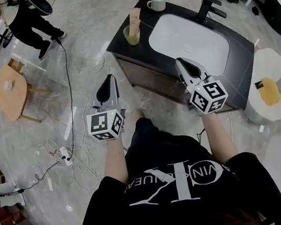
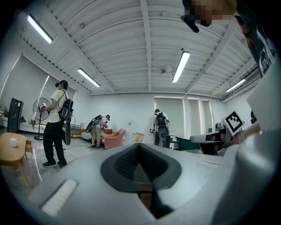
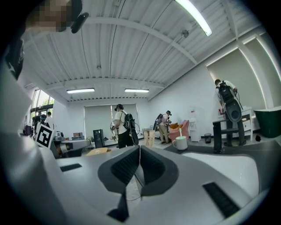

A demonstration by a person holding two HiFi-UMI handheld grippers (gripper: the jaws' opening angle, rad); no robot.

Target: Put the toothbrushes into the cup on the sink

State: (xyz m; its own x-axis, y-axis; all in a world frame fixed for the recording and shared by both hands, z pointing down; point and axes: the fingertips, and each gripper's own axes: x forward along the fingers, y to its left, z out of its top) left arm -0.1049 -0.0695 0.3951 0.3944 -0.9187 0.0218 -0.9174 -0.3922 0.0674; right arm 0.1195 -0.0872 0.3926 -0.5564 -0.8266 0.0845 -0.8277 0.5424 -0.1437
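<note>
A white cup (image 1: pixel 157 3) with one pale toothbrush standing in it sits at the far corner of the dark sink counter (image 1: pixel 135 51); it also shows in the right gripper view as the cup (image 3: pixel 180 143). A yellowish cup (image 1: pixel 131 35) holding a tan tube stands at the counter's left end. My left gripper (image 1: pixel 109 79) hangs over the floor, left of the counter, shut with nothing in it (image 2: pixel 139 146). My right gripper (image 1: pixel 181 63) is over the counter's near edge by the white basin (image 1: pixel 193 41), shut and empty too (image 3: pixel 140 147).
A black faucet (image 1: pixel 208 8) rises behind the basin. A round wooden table (image 1: pixel 11 91) and floor cables (image 1: pixel 67 153) lie to the left. A white round stand (image 1: pixel 270 87) sits right of the counter. A person (image 1: pixel 29 21) stands far left.
</note>
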